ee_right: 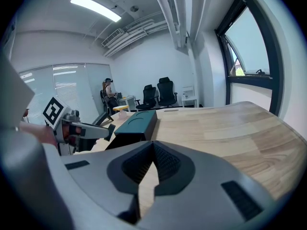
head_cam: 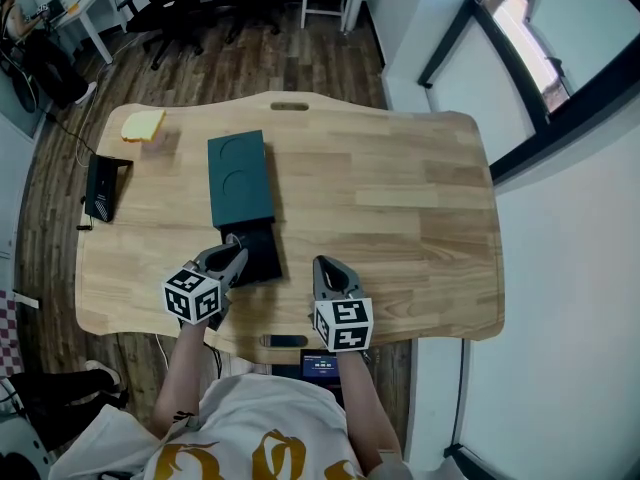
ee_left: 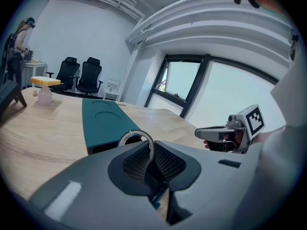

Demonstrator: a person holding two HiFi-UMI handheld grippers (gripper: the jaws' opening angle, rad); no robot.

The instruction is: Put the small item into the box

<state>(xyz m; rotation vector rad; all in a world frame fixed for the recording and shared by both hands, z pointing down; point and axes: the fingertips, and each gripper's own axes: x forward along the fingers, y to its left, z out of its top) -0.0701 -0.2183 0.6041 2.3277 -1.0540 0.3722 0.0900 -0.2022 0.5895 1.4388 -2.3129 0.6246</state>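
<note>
Step in hand, by my read: carrying the item to the box. Your left tongs [ee_left: 152, 152] were clamped on one small silver ring [ee_left: 135, 132], pinched at its lower edge, with most of the hoop standing above the tips. Your right tongs [ee_right: 153, 150] were pressed together with nothing between them. They were near the box's right side, at the near edge of the counter [head_cam: 400, 198].

Ring location: in the left tongs, at the near end of the dark green box [head_cam: 240, 180], where a black tray [head_cam: 262, 253] stuck out toward you. In the head view the tips sat at the tray's left edge. I couldn't tell whether the ring was over the tray or just beside it, because the tongs covered that spot.

Next move, my call: shift the tips slightly right so the ring is plainly over the tray, lower it, then open. It's a thin hoop and will likely roll or bounce out if released high. The right tongs could steady the box if it slides.

Count: one ring, one box with one tray, two round recesses in its lid, and two tongs. Off task at the far left: one yellow block [head_cam: 143, 125] and one black stand [head_cam: 103, 186], both well apart from the box.
</note>
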